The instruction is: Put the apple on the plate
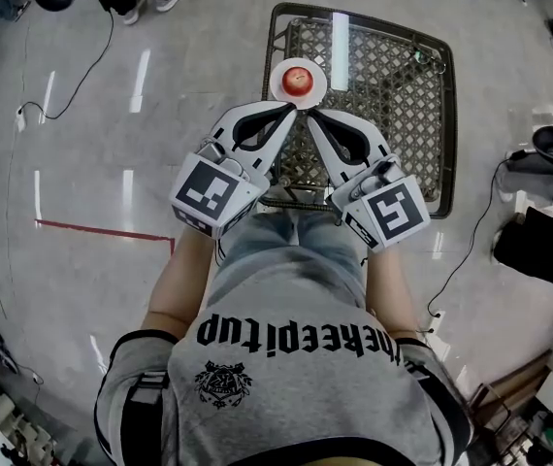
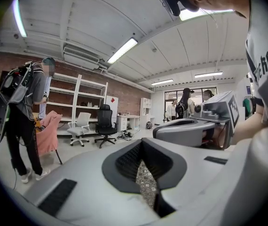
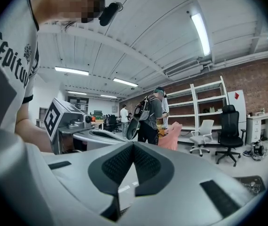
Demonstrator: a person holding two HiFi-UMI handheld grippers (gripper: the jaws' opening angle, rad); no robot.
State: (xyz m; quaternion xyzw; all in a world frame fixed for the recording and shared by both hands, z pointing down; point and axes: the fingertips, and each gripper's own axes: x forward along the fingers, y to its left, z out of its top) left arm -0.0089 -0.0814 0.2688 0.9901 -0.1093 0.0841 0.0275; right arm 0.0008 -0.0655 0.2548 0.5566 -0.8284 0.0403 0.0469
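Note:
In the head view a red apple (image 1: 297,78) lies on a small white plate (image 1: 278,85) at the near left of a glass-topped lattice table (image 1: 403,105). My left gripper (image 1: 294,109) and right gripper (image 1: 312,114) are held up side by side in front of me, their tips nearly meeting just below the plate in the picture. Both are shut with nothing between the jaws. The left gripper view looks level across the room past its closed tips (image 2: 142,141), with the right gripper (image 2: 190,128) beside it. The right gripper view shows its closed tips (image 3: 133,145) and the left gripper (image 3: 84,126).
Cables (image 1: 63,105) and a red tape line (image 1: 102,229) run over the floor to the left. Bags and gear (image 1: 548,241) sit at the right. A person with a backpack (image 2: 23,107), office chairs (image 2: 105,124) and shelving (image 3: 204,107) stand further off.

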